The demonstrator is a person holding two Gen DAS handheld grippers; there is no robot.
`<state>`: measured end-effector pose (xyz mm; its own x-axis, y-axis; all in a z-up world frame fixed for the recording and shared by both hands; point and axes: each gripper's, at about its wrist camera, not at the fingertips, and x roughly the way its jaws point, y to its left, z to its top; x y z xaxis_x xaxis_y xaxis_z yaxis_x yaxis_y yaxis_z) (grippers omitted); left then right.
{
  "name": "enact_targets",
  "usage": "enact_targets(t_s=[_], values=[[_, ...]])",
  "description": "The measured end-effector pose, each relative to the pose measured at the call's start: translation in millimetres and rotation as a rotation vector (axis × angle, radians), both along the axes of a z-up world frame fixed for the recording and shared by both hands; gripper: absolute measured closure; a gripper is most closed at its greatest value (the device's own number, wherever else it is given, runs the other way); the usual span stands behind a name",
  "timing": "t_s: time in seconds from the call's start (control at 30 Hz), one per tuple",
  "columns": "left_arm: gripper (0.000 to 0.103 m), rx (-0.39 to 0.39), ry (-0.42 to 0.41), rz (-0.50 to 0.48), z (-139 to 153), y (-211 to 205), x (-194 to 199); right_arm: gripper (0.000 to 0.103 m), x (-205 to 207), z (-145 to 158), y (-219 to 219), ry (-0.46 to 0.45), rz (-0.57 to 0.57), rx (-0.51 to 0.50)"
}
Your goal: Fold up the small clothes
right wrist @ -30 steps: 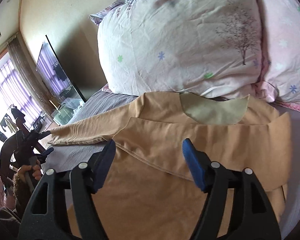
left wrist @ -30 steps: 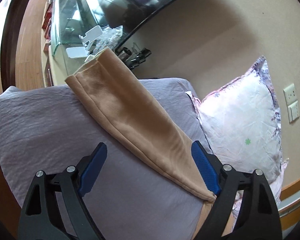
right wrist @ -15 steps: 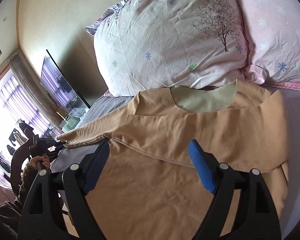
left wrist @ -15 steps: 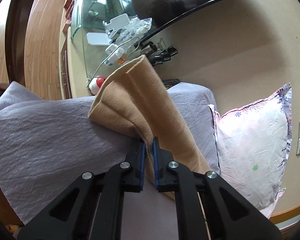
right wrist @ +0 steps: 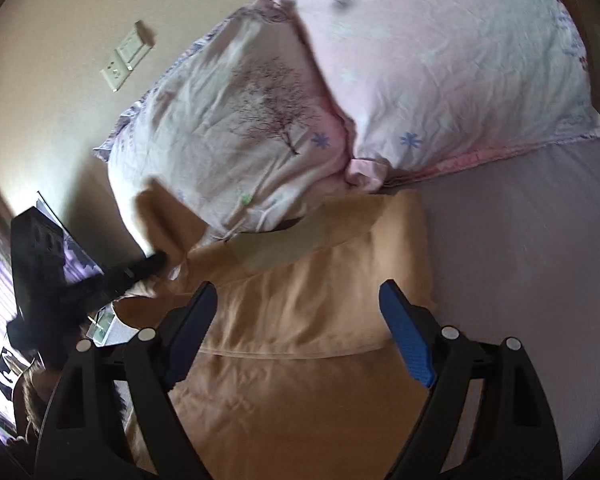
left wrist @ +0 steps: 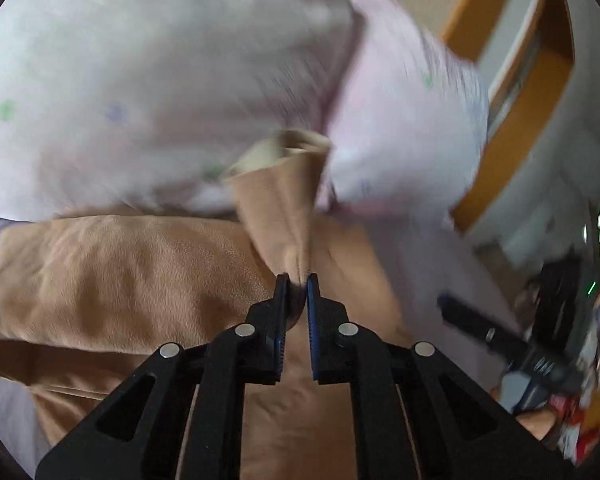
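Folding abt halfway, I'd judge: shirt [right wrist: 300, 312] lies on bed [right wrist: 540, 240] by pillows [right wrist: 260, 120], one fold in. L gripper [left wrist: 297, 280] pinches sleeve [left wrist: 288, 200], lifted over body; R gripper [right wrist: 296, 300] wide open, empty, above shirt. Sleeve + final folds left.

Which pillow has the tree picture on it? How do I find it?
Look at the two pillows leaning on the wall at the head of the bed. The tree pillow is the one nearer the wall sockets, just behind the tan top. Unlike the pink pillow beside it, it is whiter and shows a dark bare tree.
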<state>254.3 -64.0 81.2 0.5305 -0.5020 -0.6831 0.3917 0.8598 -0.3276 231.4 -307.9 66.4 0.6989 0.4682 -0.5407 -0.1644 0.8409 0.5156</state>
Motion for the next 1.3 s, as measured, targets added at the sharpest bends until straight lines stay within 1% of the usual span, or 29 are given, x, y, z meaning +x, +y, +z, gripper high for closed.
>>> enact_targets(t_s=[0.03,0.1,0.17,0.2,0.23,0.27,0.3,0.33,0.37,0.4,0.47,0.5,0.57,0.6,0.63,0.7,0.77,0.8,0.83,0.87,0.9,0.93,0.97,1.0,1.03,1.1,1.2,1.27,1.3], values=[[0.095,0.071,0.072,-0.077,-24,-32,-1,0.02,4,-6,-6,0.027,-0.016,0.004],[0.095,0.091,0.16,-0.172,-47,-55,-12,0.02,10,-14,-20,0.075,-0.039,0.025],[0.095,0.066,0.139,-0.205,-43,-47,-29,0.024,12,-16,-30,0.087,-0.039,0.046],[0.094,0.055,0.111,-0.197,-35,-35,-33,0.031,14,-15,-32,0.084,-0.032,0.041],[0.084,0.046,0.067,-0.168,-24,-17,-36,0.04,17,-15,-32,0.086,-0.024,0.025],[0.073,0.044,0.019,-0.113,-13,6,-37,0.044,22,-16,-29,0.094,-0.015,0.009],[0.047,0.051,-0.019,-0.048,0,26,-25,0.051,29,-19,-25,0.109,-0.001,-0.011],[0.032,0.069,-0.061,0.03,7,46,-20,0.055,34,-20,-19,0.125,0.007,-0.033],[0.032,0.109,-0.091,0.121,10,69,-14,0.056,42,-23,-14,0.143,0.016,-0.058],[0.032,0.153,-0.092,0.188,8,86,-6,0.058,50,-27,-8,0.159,0.024,-0.085],[0.032,0.191,-0.04,0.266,-7,113,7,0.059,64,-36,3,0.195,0.032,-0.132],[0.032,0.195,-0.003,0.286,-16,119,12,0.064,71,-43,8,0.219,0.039,-0.149],[0.032,0.195,0.079,0.306,-36,131,18,0.091,78,-55,16,0.262,0.058,-0.181],[0.032,0.193,0.114,0.309,-45,137,17,0.1,79,-62,22,0.282,0.089,-0.192],[0.032,0.195,0.125,0.305,-50,140,17,0.101,77,-65,26,0.274,0.101,-0.206],[0.032,0.218,0.092,0.294,-52,140,9,0.101,67,-49,23,0.157,0.067,-0.234],[0.032,0.209,0.087,0.282,-51,136,7,0.101,57,-21,4,0.025,-0.019,-0.184],[0.032,0.194,0.094,0.269,-52,135,6,0.101,53,-11,-7,-0.019,-0.071,-0.162],[0.032,0.18,0.103,0.258,-55,137,9,0.101,54,-7,-15,-0.029,-0.113,-0.161],[0.032,0.179,0.108,0.255,-56,137,9,0.101,59,-13,-19,0.008,-0.138,-0.194],[0.032,0.206,0.103,0.261,-58,134,9,0.101,69,-27,-19,0.099,-0.156,-0.278],[0.032,0.22,0.095,0.258,-58,132,8,0.097,75,-40,-22,0.176,-0.183,-0.336],[0.032,0.227,0.09,0.257,-57,131,6,0.096,75,-49,-27,0.216,-0.2,-0.334],[0.032,0.226,0.087,0.258,-57,131,4,0.096,70,-51,-34,0.213,-0.21,-0.286],[0.032,0.223,0.086,0.258,-57,131,4,0.09,62,-48,-38,0.174,-0.206,-0.238],[0.032,0.222,0.087,0.263,-58,131,4,0.079,50,-36,-33,0.09,-0.166,-0.211],[0.032,0.238,0.079,0.27,-58,129,3,0.074,49,-25,-13,0.024,-0.066,-0.195],[0.032,0.241,0.066,0.271,-58,128,0,0.059,58,-35,-1,0.083,-0.01,-0.198],[0.032,0.226,0.067,0.274,-56,129,-4,0.056,70,-52,8,0.188,0.018,-0.228]])
